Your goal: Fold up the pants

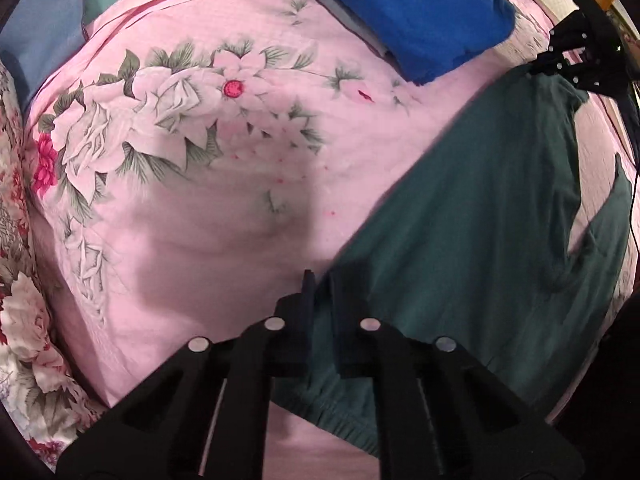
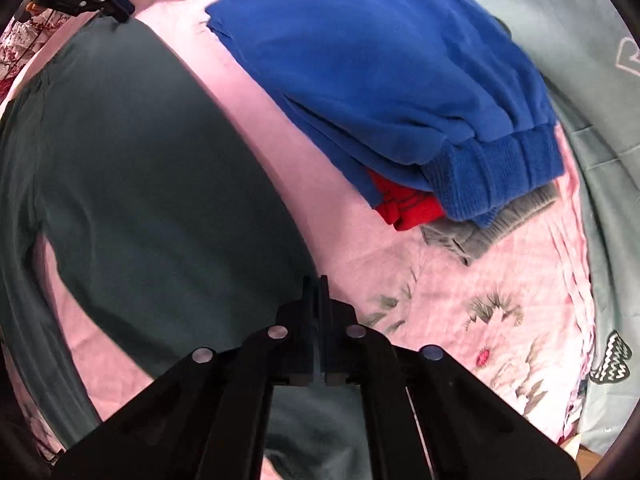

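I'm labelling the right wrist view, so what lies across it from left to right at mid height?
dark green pants → pink floral bedsheet → blue folded garment → pale grey-green bedding

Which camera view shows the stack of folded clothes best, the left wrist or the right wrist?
The right wrist view. There the stack of folded clothes fills the upper middle, with blue, red and grey layers and ribbed cuffs visible. The left wrist view shows only the blue top piece, cut off at the upper edge.

Dark green pants (image 1: 472, 216); pink floral bedsheet (image 1: 200, 200); blue sweatpants (image 2: 380, 80).
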Demonstrator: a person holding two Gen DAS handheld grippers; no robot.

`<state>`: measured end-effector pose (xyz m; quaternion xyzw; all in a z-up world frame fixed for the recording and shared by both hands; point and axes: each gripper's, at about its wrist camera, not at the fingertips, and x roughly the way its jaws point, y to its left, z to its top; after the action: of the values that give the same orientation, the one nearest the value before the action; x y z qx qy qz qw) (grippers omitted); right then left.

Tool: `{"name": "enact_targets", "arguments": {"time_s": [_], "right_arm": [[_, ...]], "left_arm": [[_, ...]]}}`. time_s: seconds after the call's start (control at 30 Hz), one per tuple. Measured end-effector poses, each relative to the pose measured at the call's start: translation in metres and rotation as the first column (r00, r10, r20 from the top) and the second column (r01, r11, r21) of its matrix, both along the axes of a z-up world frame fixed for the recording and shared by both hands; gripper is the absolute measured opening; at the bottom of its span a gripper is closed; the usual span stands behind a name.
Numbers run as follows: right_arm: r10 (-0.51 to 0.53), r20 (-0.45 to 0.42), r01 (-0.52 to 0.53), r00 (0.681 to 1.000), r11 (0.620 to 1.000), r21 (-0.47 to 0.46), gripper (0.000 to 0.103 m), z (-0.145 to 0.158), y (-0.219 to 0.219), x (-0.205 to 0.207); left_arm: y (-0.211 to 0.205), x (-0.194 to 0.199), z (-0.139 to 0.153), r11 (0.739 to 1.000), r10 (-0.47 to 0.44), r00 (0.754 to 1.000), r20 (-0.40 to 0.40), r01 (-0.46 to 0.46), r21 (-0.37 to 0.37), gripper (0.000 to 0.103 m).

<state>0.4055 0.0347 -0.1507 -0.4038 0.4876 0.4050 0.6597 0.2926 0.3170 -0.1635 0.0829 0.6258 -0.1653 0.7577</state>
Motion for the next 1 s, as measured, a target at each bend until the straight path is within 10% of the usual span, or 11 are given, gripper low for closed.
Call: {"name": "enact_targets", "arguments": {"time_s": [0.27, 0.3, 0.33, 0.37, 0.4, 0.47, 0.6, 1.0], "right_arm": [[-0.026, 0.070, 0.022, 0.997, 0.998, 0.056, 0.001, 0.059, -0.019, -0.030], [-0.032, 0.079, 0.028, 0.996, 0.998, 0.051, 0.001, 0.061, -0.021, -0.035], [-0.046, 0.081, 0.042, 0.996, 0.998, 0.048, 0.001, 0.061, -0.023, -0.041], [-0.061, 0.087, 0.057, 0.994, 0.997, 0.046, 0.001, 0.060, -0.024, -0.044], [-0.076, 0.089, 0.072, 0.993, 0.996, 0.044, 0.001, 0.058, -0.029, -0.042], [-0.101, 0.098, 0.097, 0.990, 0.994, 0.045, 0.001, 0.054, -0.033, -0.046], [-0.129, 0.123, 0.122, 0.984, 0.991, 0.056, 0.001, 0.065, -0.032, -0.050], [-0.058, 0.214, 0.029, 0.975, 0.990, 0.136, 0.001, 0.128, -0.057, -0.152]], "left_arm": [[-0.002, -0.015, 0.019, 0.998, -0.058, 0.996, 0.074, 0.056, 0.030, 0.002], [-0.003, -0.014, 0.018, 0.997, -0.064, 0.996, 0.069, 0.061, 0.042, 0.013], [-0.004, -0.013, 0.015, 0.997, -0.068, 0.997, 0.042, 0.066, 0.049, 0.053], [-0.006, -0.011, 0.012, 0.995, -0.071, 0.997, 0.026, 0.069, 0.070, 0.072], [-0.010, -0.012, 0.009, 0.991, -0.098, 0.995, 0.036, 0.094, 0.094, 0.074], [-0.018, -0.014, 0.000, 0.979, -0.172, 0.985, 0.020, 0.168, 0.114, 0.066], [-0.021, -0.012, 0.002, 0.976, -0.210, 0.978, -0.009, 0.210, 0.064, 0.009], [-0.007, -0.094, 0.099, 0.977, -0.201, 0.941, 0.270, 0.172, 0.130, 0.005]]}}
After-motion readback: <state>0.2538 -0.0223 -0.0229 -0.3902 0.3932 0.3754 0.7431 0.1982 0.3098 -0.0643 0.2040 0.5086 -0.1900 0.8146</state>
